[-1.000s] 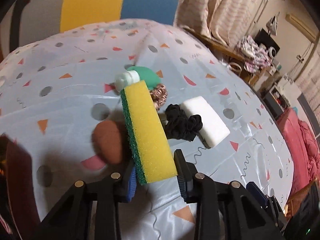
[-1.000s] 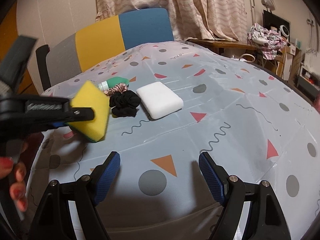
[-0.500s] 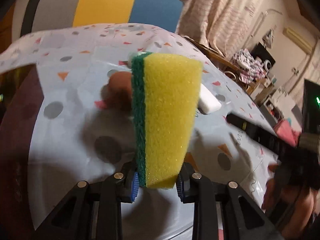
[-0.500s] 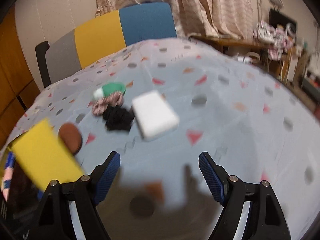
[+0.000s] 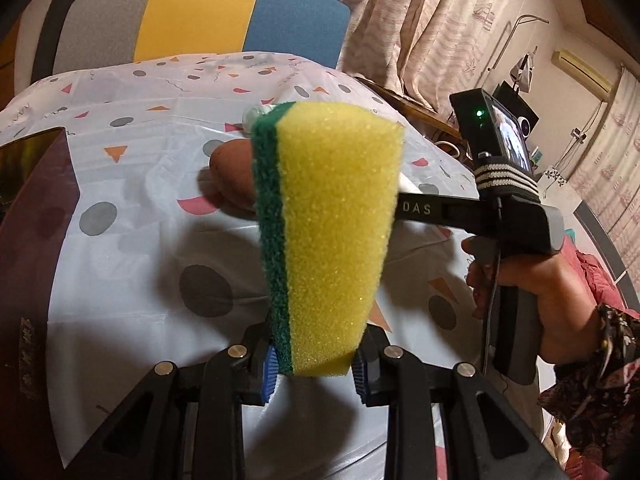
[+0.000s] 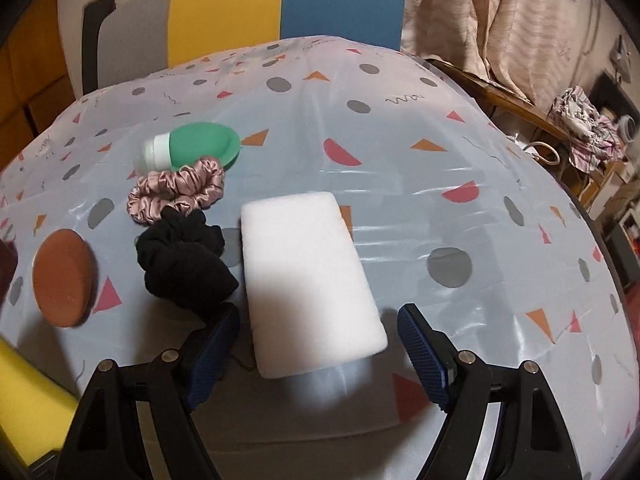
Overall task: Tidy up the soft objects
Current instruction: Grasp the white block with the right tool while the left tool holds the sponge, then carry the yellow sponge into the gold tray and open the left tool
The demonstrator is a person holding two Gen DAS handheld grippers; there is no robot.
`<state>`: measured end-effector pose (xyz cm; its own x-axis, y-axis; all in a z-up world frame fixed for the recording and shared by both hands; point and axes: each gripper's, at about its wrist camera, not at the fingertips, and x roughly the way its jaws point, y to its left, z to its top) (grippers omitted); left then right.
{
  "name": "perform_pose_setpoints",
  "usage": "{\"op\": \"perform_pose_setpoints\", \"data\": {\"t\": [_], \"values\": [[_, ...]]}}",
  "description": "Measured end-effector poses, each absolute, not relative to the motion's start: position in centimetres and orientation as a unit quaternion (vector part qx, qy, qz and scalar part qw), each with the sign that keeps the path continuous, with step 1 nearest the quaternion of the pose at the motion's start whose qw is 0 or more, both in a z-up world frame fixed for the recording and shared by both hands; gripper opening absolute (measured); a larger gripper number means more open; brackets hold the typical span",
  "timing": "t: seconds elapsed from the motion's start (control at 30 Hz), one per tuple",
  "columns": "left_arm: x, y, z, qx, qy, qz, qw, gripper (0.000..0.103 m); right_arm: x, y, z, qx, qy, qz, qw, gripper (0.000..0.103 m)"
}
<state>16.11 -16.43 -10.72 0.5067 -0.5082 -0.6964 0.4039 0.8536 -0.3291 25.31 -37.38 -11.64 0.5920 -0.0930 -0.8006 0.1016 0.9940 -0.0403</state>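
Observation:
My left gripper [image 5: 314,372] is shut on a yellow sponge with a green scrub side [image 5: 324,220] and holds it upright above the table; the sponge also shows in the right wrist view [image 6: 28,400]. My right gripper [image 6: 316,356] is open, its jaws on either side of the near end of a white foam block [image 6: 308,280] lying on the table. Left of the block lie a black scrunchie [image 6: 184,264], a pink satin scrunchie [image 6: 176,192], a green squeeze bottle [image 6: 196,146] and a brown round puff [image 6: 62,278].
The table has a light patterned plastic cloth [image 6: 440,160]. A dark red box [image 5: 36,208] stands at the left edge. A grey, yellow and blue chair [image 6: 240,12] is behind the table. The right gripper's body and the hand holding it [image 5: 516,240] show at the right.
My left gripper lifted the sponge off the table and drew back toward the near left. My right gripper moved forward and down until its jaws straddle the white block.

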Motion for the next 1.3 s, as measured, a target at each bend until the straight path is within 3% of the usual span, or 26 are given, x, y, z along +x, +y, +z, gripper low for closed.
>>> {"op": "perform_pose_setpoints", "data": {"t": [0.03, 0.33, 0.67, 1.03, 1.3], "values": [[16.1, -16.4, -10.8, -0.062, 0.421, -0.264, 0.865, 0.028, 25.4, -37.5, -11.5, 0.012, 0.445, -0.048, 0.894, 0.061], [16.0, -16.2, -10.9, -0.064, 0.419, -0.267, 0.866, 0.028, 23.9, -37.6, -11.3, 0.041, 0.443, -0.065, 0.893, 0.059], [15.8, -15.3, -10.3, -0.081, 0.42, -0.256, 0.867, 0.028, 14.9, -36.6, -10.8, 0.141, 0.399, -0.09, 0.901, 0.058], [11.9, -12.8, -5.9, -0.099, 0.403, -0.299, 0.859, 0.028, 13.1, -32.6, -9.7, 0.06, 0.353, -0.089, 0.929, 0.058], [9.3, -8.1, -3.5, -0.122, 0.394, -0.297, 0.861, 0.028, 13.3, -33.1, -10.4, 0.073, 0.366, -0.086, 0.924, 0.058]]}}
